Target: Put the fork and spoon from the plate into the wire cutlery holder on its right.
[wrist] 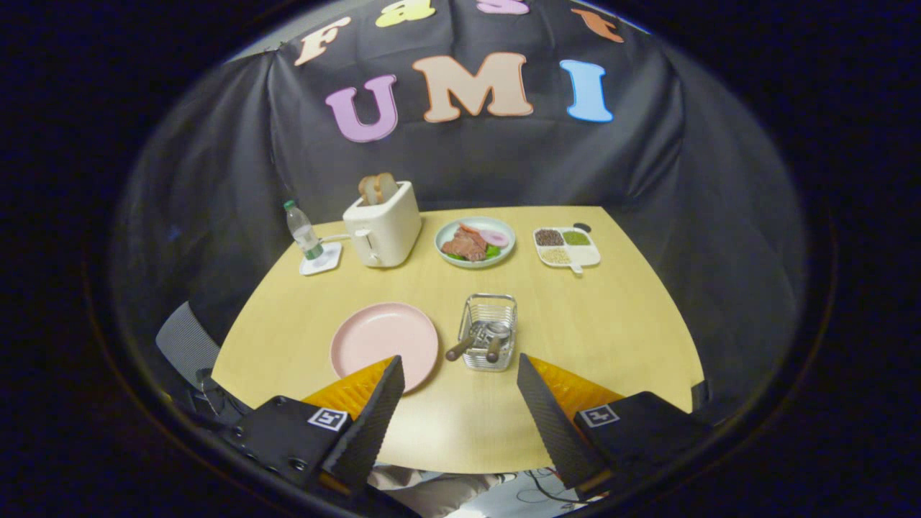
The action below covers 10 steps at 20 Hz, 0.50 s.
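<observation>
Gripper (460, 374) spread wide, empty | pink plate (383, 344) bare, both utensils in wire cutlery holder (489, 331) | risk: bumping holder could tip it

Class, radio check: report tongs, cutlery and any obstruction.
Tongs open, holding nothing, short of the wire holder. Pink plate bare; two handled utensils lie in holder. Nothing in the way.

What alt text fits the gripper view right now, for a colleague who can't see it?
The gripper hangs open over the wooden table, holding nothing; just ahead, the pink plate lies bare and two wooden-handled utensils rest in the wire cutlery holder on its right. Beyond stand a toaster, a water bottle and two food dishes.
</observation>
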Motion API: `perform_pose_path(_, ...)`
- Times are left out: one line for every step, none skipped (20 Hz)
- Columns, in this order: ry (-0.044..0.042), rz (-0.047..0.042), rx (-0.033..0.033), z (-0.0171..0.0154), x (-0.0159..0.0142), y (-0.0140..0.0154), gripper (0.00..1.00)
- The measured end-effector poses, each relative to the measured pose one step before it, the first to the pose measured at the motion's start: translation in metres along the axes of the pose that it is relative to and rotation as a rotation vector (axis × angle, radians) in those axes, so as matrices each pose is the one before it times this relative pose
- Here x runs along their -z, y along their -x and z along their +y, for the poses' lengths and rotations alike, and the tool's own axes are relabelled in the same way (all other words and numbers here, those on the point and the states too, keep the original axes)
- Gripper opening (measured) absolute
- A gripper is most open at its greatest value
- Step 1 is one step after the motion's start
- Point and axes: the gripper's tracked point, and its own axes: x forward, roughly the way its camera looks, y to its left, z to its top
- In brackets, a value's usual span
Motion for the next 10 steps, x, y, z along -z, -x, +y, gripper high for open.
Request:
perform_pose_path(-0.00318, -0.03654, -0.00287, 0.00825, 0.00279, 0.0038, 1.0)
perform_pose_path(-0.00521, -0.04385, -0.00689, 0.01106, -0.00137, 0.00481, 1.0)
perform_pose_path(-0.00467, -0.05386, -0.00587, 0.01061, -0.00532, 0.00385, 1.0)
perform_pose_path(-0.00346, -0.05469, -0.0072, 0.00833, -0.00505, 0.00321, 1.0)
perform_pose_path(-0.00098, -0.04734, -0.00519, 0.00829, -0.00707, 0.00216, 1.0)
perform_pose_path(0.00102, -0.04092, -0.00221, 0.00749, -0.0066, 0.00181, 1.0)
perform_pose_path(0.00369, -0.03564, 0.00357, 0.00555, -0.00707, 0.00137, 1.0)
perform_pose_path(0.00389, -0.03853, 0.01109, 0.00122, -0.00842, 0.00212, 1.0)
perform_pose_path(0.00484, -0.03858, 0.01001, 0.00273, -0.01085, 0.00187, 1.0)
perform_pose_path(0.0058, -0.03616, 0.00659, 0.00417, -0.01052, 0.00347, 1.0)
